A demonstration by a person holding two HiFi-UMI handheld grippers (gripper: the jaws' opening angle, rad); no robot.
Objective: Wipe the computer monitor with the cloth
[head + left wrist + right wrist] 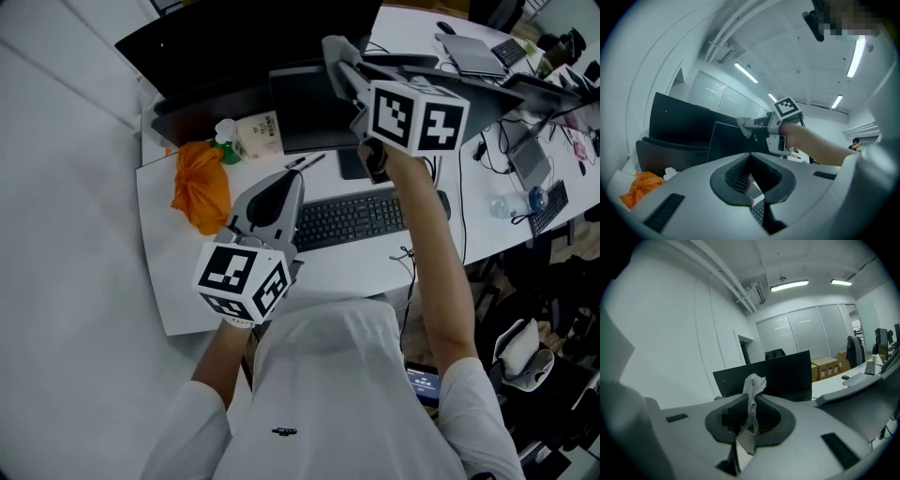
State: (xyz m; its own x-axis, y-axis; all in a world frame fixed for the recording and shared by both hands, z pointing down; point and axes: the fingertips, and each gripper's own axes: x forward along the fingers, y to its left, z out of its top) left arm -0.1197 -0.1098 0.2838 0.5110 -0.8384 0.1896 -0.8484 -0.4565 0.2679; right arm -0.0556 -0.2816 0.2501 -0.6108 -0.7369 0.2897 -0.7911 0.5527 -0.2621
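A wide black monitor (246, 45) stands at the back of the white desk (178, 272), with a smaller dark screen (314, 112) in front of it. My right gripper (339, 58) is raised in front of the screens, shut on a small grey cloth (335, 49). In the right gripper view the cloth (752, 392) sticks up from between the jaws of the right gripper (751, 404), facing the monitor (771, 376). My left gripper (289, 180) hovers low over the desk by the keyboard, shut and holding nothing. The left gripper view shows that gripper (750, 157), with the right gripper (752, 125) and cloth (743, 126) before the monitor (686, 124).
A black keyboard (352, 217) lies in front of the screens. An orange bag (201, 187), a spray bottle (225, 139), a small box (260, 133) and a pen (306, 161) sit at the desk's left. Laptops (473, 54) and a water bottle (511, 204) are on the right.
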